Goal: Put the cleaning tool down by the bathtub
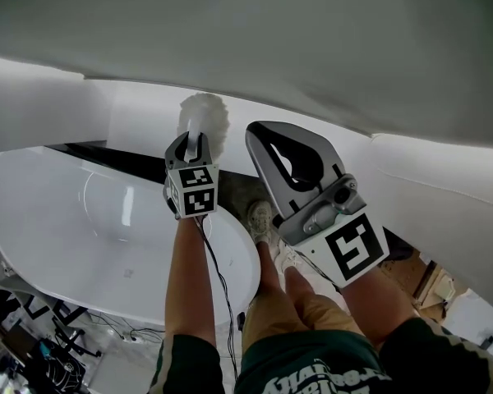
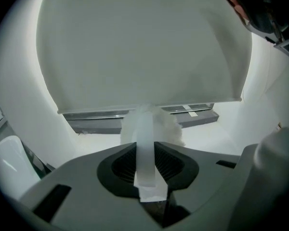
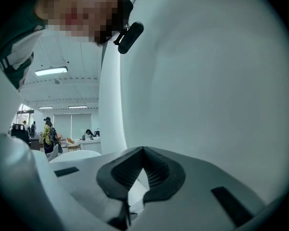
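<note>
The left claw [image 1: 194, 144] is clamped on the flat white handle of the brush [image 1: 204, 120]. In the left gripper view the handle runs straight up between the two ribbed pads, and its fluffy white head stands beyond the claw tips. The right claw [image 3: 143, 149] is closed tip to tip with nothing in it, and it hangs just to the right of the left one, pointing at a pale wall.

From the head view, the brush is in the air, head upward. It is over the narrow dark strip of floor [image 1: 234, 191] between the tub [image 1: 57, 220] and the white wall behind it. It touches neither the tub nor the floor.

The task looks to be in its carrying stage. The tool is gripped and has been brought near the tub, but it is not yet set down. What is left, by my reading, is to lower the brush to a spot beside the tub, rest it there and open the left claw. The person's shoes [image 1: 263, 222] stand on that same strip, so room there looks tight.
</note>
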Tool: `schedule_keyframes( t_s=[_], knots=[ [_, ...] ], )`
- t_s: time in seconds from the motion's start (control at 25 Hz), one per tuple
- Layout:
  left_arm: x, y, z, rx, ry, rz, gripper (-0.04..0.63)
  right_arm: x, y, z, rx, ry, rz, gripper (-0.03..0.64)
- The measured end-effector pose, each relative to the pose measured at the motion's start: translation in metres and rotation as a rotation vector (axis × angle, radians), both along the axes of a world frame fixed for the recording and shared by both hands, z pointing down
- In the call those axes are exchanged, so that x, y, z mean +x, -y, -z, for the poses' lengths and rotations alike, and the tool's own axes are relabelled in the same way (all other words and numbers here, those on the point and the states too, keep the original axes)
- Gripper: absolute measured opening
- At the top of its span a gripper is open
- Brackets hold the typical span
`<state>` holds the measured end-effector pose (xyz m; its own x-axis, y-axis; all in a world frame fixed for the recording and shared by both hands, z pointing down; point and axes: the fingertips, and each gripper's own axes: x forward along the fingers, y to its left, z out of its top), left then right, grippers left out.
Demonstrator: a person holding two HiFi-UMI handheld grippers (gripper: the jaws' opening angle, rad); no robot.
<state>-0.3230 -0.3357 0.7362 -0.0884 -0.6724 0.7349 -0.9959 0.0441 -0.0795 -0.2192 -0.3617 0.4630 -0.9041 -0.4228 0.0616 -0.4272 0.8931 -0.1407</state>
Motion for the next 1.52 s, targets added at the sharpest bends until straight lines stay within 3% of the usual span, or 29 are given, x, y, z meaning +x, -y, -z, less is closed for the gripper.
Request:
schedule_keyframes(
  t_s=[0.76, 1.08, 1.52],
  knots=[
    [-0.002, 0.005, -0.096, -0.220, -0.075, 0.029, 0.100, 0.006, 0.013, -0.024, -0.056, -0.009, -0.008, 0.015],
    [-0.003, 0.004, -0.117, -0.278, -0.120, 0.053, 0.100, 0.011, 0.016, -0.036, -0.073, -0.020, -0.023, 0.015],
    [-0.002, 0.006, -0.144, -0.328, -0.128, 0.063, 0.100, 0.010, 0.018, -0.049, -0.088, -0.030, -0.016, 0.015]
  ],
)
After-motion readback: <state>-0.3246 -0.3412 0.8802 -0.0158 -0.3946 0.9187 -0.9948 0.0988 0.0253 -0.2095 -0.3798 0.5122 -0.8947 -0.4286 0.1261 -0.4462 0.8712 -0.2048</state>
